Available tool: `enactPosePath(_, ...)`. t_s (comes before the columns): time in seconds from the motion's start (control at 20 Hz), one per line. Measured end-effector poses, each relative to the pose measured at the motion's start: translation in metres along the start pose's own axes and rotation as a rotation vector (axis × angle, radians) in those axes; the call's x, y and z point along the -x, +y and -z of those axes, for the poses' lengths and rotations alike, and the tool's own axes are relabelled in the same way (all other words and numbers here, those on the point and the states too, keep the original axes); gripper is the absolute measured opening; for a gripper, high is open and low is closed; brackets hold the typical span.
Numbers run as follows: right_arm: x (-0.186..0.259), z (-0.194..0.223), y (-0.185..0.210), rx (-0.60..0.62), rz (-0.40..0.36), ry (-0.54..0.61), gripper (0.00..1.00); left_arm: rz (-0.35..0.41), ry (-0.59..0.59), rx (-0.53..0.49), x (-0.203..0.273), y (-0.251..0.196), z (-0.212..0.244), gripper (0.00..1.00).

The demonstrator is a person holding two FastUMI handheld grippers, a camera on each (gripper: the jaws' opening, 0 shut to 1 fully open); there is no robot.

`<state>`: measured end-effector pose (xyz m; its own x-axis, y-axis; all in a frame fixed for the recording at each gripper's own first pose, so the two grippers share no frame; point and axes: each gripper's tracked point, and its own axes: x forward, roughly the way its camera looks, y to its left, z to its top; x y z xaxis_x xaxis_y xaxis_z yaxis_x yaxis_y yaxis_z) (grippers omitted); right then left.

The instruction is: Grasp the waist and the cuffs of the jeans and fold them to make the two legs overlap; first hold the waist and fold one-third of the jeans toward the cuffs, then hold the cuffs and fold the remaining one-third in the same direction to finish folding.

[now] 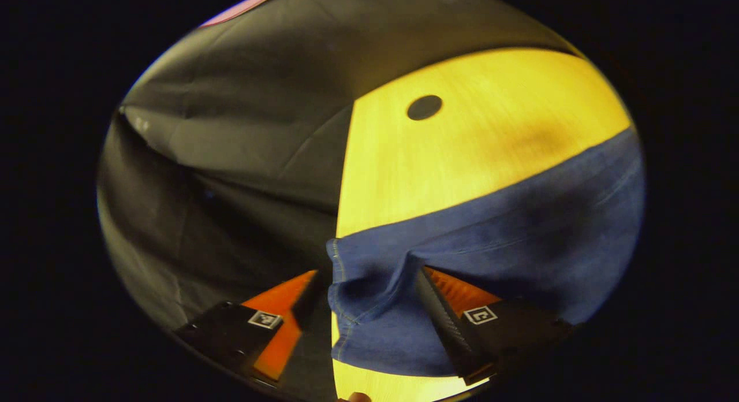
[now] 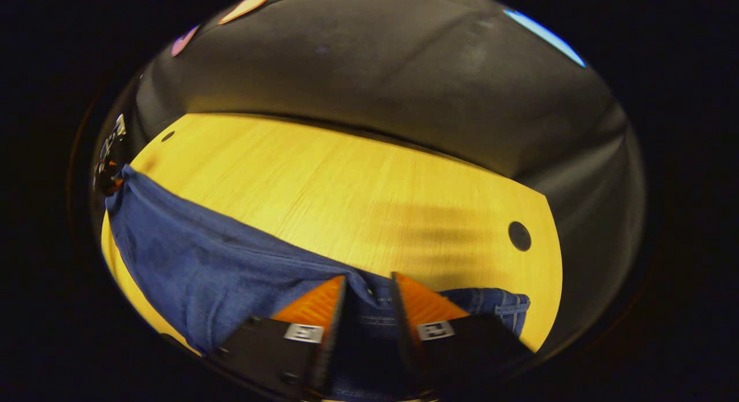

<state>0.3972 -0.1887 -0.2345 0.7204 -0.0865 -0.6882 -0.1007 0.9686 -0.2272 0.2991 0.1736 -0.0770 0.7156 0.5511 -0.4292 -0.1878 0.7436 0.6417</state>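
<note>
Both sets of jaws have denim between them. In the left gripper view the left gripper (image 1: 369,301) stands fairly wide, with the cuff end (image 1: 361,309) of the jeans (image 1: 519,240) bunched in the gap; the fabric touches the right-hand finger, but I cannot tell whether the other finger presses it. In the right gripper view the right gripper (image 2: 369,292) is narrowed on the waist (image 2: 375,309), the band sitting in the slim gap between its fingers, so it seems to be gripped.

Beyond the fingers the jeans run as one long band across the yellow table (image 2: 346,177), stretched from the waist to the far cuff, where the other gripper shows small at the table's left edge. A belt-looped corner (image 2: 496,304) of the waist lies just beside the right gripper.

By my judgement the step in hand is the lengthwise fold that lays one leg on the other. To do it well, both ends should travel together and level, keeping the cloth lightly taut, so the seams line up. The left grip looks worth tightening before lifting, since a loose cuff could slip out.

Farther off lie bare table, a dark round hole (image 2: 519,235) and the booth's black cloth wall (image 2: 375,61).
</note>
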Motion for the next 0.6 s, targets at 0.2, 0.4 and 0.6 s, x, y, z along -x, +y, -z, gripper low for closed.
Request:
enactPosePath(0.2, 0.028, -0.006, -0.028, -0.103, -0.007, -0.06, 0.99, -0.046, -0.072, 0.149, 0.024, 0.023, -0.003, 0.95)
enactPosePath(0.4, 0.059, 0.012, -0.065, -0.127, 0.077, -0.087, 1.0, 0.006, -0.153, 0.308, 0.037, 0.031, -0.017, 0.94)
enactPosePath(0.6, 0.073, 0.052, -0.095, -0.171, 0.108, -0.014, 1.0, 0.018, -0.211, 0.426, 0.034, 0.037, -0.022, 0.95)
